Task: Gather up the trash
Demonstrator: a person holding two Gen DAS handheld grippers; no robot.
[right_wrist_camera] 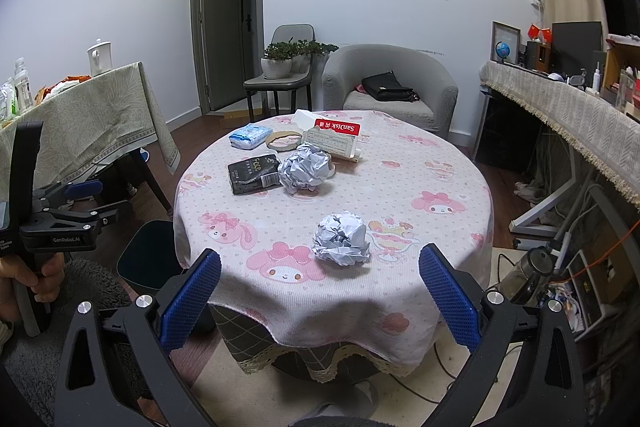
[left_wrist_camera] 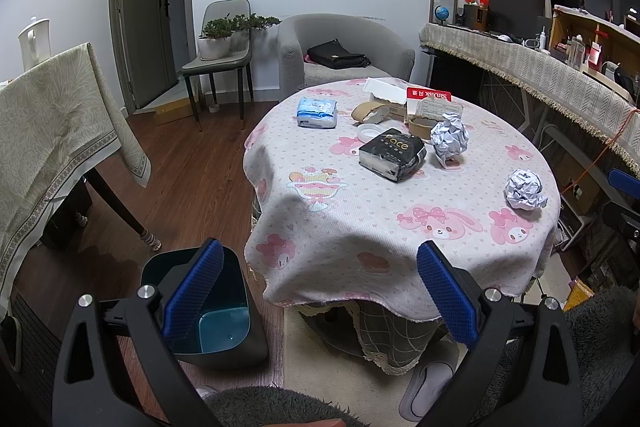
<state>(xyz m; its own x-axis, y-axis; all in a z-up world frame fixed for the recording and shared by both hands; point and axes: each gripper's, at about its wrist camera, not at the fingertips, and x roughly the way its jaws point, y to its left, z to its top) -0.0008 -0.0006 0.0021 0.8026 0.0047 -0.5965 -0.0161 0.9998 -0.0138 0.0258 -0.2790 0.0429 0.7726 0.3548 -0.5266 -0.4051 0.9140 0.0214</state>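
Two crumpled paper balls lie on the round table (left_wrist_camera: pixel 360 227) (right_wrist_camera: pixel 440 187) with its pink bunny cloth. The near paper ball (right_wrist_camera: pixel 341 238) (left_wrist_camera: pixel 525 188) sits close to the front edge; the far paper ball (right_wrist_camera: pixel 305 167) (left_wrist_camera: pixel 450 139) rests beside a black tissue pack (right_wrist_camera: pixel 253 173) (left_wrist_camera: pixel 393 154). A dark trash bin (left_wrist_camera: pixel 216 323) (right_wrist_camera: pixel 146 255) stands on the floor left of the table, nothing visible inside it. My left gripper (left_wrist_camera: pixel 320 291) is open, held low before the table edge, above the bin. My right gripper (right_wrist_camera: pixel 320 301) is open, short of the near ball.
Farther back on the table are a blue tissue pack (left_wrist_camera: pixel 317 111), tape rolls (left_wrist_camera: pixel 370 113) and a SanDisk box (right_wrist_camera: pixel 334 139). A cloth-covered table (left_wrist_camera: pixel 48 131) stands left, a long counter (right_wrist_camera: pixel 568 115) right, an armchair (right_wrist_camera: pixel 390 87) behind. Cables and a kettle (right_wrist_camera: pixel 528 271) clutter the right floor.
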